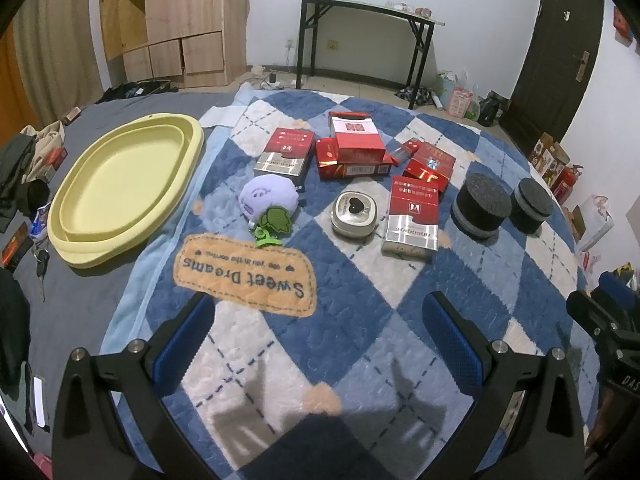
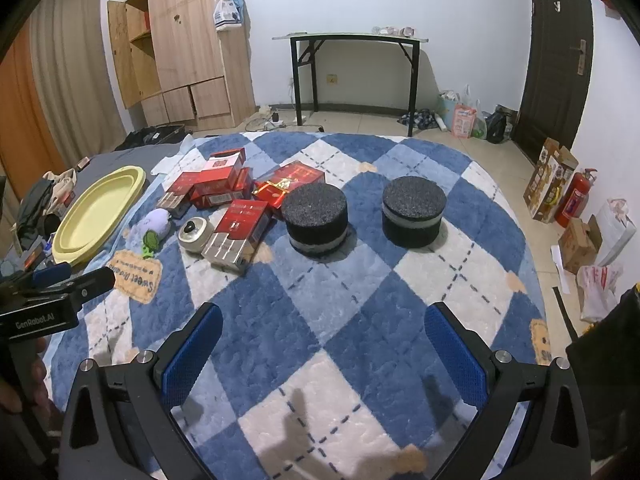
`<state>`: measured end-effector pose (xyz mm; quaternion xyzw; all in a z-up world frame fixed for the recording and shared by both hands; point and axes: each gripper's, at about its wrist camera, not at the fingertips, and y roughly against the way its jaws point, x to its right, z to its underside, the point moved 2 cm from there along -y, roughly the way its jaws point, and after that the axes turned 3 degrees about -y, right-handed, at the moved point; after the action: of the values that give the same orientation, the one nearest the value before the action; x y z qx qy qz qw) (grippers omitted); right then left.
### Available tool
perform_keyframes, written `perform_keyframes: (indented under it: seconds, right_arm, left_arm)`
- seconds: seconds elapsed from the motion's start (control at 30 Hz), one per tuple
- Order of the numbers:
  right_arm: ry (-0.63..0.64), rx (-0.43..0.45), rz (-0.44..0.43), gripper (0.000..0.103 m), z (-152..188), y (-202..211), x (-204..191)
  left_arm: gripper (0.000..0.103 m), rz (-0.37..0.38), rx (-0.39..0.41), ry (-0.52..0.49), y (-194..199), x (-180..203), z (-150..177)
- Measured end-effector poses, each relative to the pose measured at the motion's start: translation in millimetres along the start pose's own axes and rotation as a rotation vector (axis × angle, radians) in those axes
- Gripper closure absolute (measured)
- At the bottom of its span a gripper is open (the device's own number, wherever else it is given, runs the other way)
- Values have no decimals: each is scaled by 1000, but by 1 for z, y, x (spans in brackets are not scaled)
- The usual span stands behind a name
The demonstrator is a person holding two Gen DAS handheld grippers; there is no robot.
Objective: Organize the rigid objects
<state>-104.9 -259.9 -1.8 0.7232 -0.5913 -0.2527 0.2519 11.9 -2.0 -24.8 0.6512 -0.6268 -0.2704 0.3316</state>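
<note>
Hovering above the quilt point(image 1: 360, 280), left gripper point(image 1: 324, 328) and right gripper point(image 2: 324, 336) both spread wide, holding nothing. Lying mid-quilt: red boxes point(image 1: 352, 148), a tin point(image 1: 354, 214), two black pucks point(image 2: 314, 218), with a yellow tray point(image 1: 120, 188) off to the left. Probably light, stiff cardboard, crushable if squeezed hard; best pinched across the narrow sides. Likely slick metal on the tin; safer taken low across its width.
</note>
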Motion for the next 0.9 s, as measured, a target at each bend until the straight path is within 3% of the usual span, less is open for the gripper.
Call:
perform_keyframes:
  seconds: [0.27, 0.6, 0.8, 0.9]
  right_arm:
    - [6, -3, 6, 0, 1, -2, 0]
    - [20, -17, 62, 0, 3, -9, 3]
    - [-59, 6, 51, 0, -6, -7, 25]
    - [-86, 13, 71, 0, -15, -14, 43]
  left_arm:
    - [0, 10, -6, -2, -2, -1, 2]
    - [0, 50, -20, -90, -3, -6, -4]
    - [0, 62, -14, -150, -17, -15, -21]
    - [0, 19, -10, -178, -29, -20, -31]
